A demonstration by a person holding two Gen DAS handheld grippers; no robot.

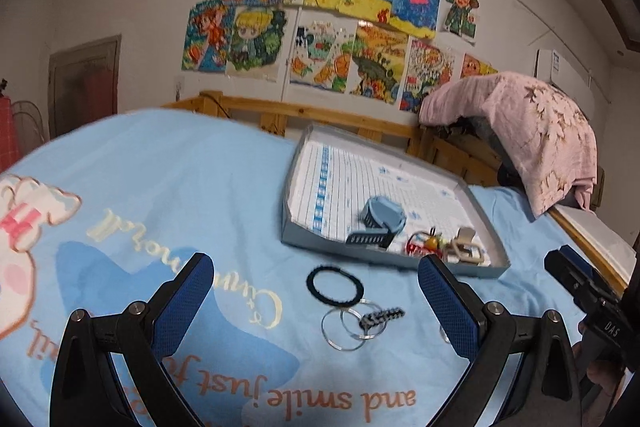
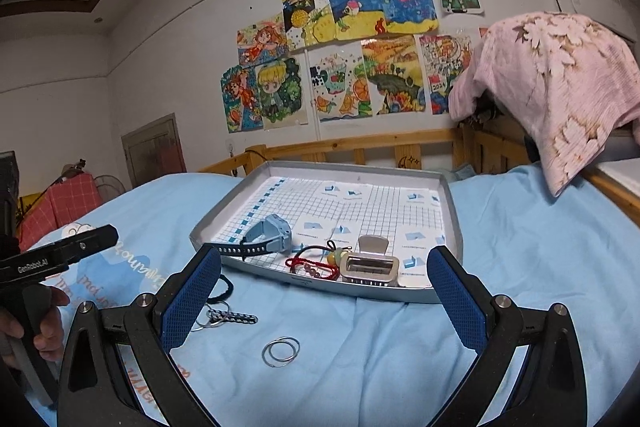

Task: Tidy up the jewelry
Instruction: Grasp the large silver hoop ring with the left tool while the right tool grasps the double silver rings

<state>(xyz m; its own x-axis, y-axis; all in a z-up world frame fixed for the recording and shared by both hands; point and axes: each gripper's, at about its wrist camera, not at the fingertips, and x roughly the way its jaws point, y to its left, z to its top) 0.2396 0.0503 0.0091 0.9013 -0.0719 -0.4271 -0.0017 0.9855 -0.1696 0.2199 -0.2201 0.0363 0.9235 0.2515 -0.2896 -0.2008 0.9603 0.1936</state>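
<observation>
light blue bedding carries a shallow grey tray holding a blue watch, a red cord bracelet and a metal clip. on the sheet before it lie a black hair tie, a braided keyring and two thin rings. both the left gripper and the right gripper hover spread wide, holding nothing.

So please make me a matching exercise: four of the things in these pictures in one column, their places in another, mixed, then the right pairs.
1. blue smartwatch with dark strap
2. black elastic hair tie
3. pair of thin silver metal rings
4. pink flowered cloth

A. draped over the wooden bed rail
B. on the sheet before the open right claw
C. inside the grey tray
D. on the sheet before the open left claw

Pairs: 1-C, 2-D, 3-B, 4-A
</observation>
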